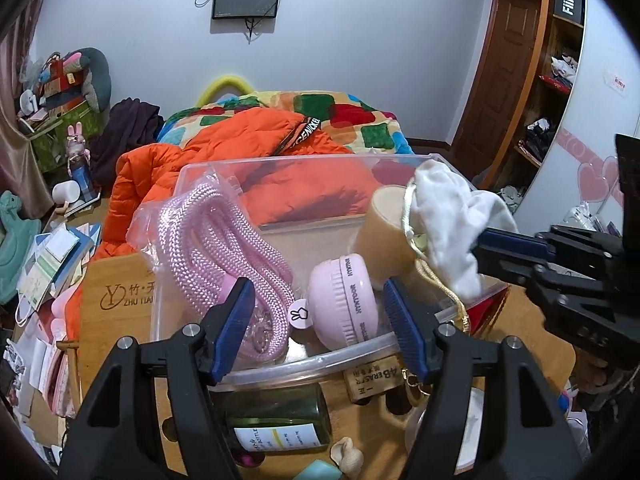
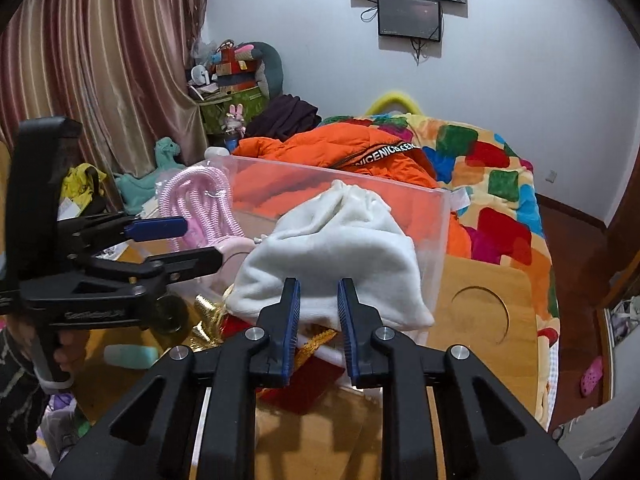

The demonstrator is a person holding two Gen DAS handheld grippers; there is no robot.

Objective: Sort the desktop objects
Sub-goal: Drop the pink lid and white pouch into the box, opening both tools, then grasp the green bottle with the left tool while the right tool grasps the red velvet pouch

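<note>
1. Gripping the white cloth pouch (image 2: pixel 332 248), the right tool (image 2: pixel 318 304) pinches its near edge, jaws narrow.
2. Pouch bulges away from the tool over the clear bin (image 2: pixel 436 240).
3. Left tool (image 1: pixel 320 320) gapes empty at the bin's near rim.

both grippers (image 1: pixel 320 312) (image 2: pixel 318 304) are black plastic with ribbed blue pads (image 1: pixel 404 320) and silver screws (image 2: pixel 253 334), dark patterned sleeve (image 2: pixel 16 376) too
</note>
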